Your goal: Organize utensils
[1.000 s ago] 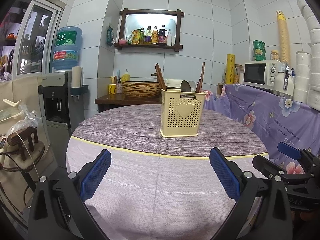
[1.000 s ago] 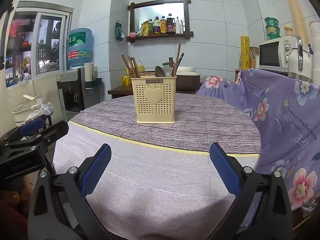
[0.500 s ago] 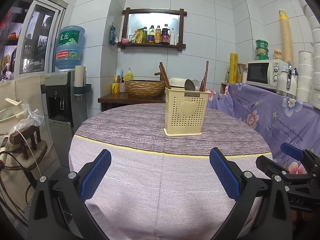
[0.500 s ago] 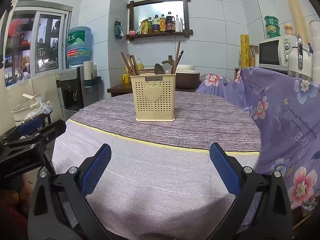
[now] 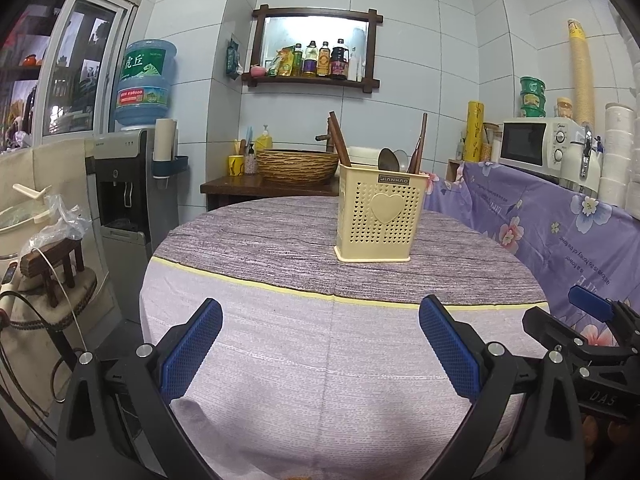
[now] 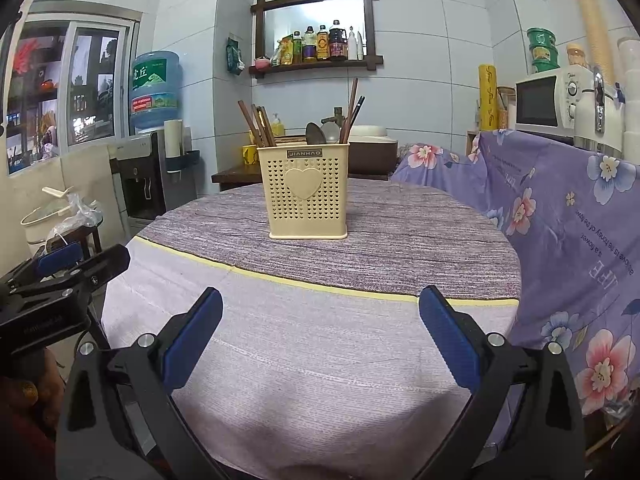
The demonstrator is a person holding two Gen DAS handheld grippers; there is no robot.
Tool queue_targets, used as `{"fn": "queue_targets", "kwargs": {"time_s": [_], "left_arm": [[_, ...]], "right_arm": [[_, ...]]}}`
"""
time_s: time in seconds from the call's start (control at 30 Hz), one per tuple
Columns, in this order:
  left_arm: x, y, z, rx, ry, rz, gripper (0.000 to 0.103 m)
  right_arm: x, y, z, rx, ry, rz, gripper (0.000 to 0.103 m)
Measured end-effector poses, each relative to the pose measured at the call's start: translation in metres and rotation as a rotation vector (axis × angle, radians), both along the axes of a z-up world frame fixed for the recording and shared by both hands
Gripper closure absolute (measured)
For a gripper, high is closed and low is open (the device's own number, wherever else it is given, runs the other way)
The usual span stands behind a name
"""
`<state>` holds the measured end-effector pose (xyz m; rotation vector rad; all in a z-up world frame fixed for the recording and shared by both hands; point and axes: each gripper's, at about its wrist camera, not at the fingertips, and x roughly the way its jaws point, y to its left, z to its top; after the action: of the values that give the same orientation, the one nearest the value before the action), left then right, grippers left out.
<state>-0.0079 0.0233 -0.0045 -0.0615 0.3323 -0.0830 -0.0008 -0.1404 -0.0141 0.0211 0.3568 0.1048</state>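
Wooden chopsticks (image 6: 256, 122) and metal spoons (image 6: 316, 134) stand in the perforated cream plastic holder (image 6: 308, 192), frame centre. Left gripper (image 5: 320, 344) and right gripper (image 6: 320, 330): jaws apart, empty. Task appears complete.

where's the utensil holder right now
The cream utensil holder stands upright on the darker far half of the round table, just past the yellow stripe: centred in the right wrist view, right of centre in the left wrist view.

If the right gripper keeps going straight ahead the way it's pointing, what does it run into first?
Probably the yellow utensil holder, standing slightly left of the right gripper line. Between them only bare tablecloth shows; jaws are wide open. Depth is uncertain.
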Motion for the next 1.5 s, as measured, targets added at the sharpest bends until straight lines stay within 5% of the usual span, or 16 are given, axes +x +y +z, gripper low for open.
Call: {"fn": "queue_targets", "kwargs": {"time_s": [1.5], "left_arm": [[0.0016,-0.0013,-0.0033,-0.004,0.003,-0.015,0.005]], "right_arm": [[0.0033,0.003,-0.004,-0.003,0.016,-0.005,0.006]]}}
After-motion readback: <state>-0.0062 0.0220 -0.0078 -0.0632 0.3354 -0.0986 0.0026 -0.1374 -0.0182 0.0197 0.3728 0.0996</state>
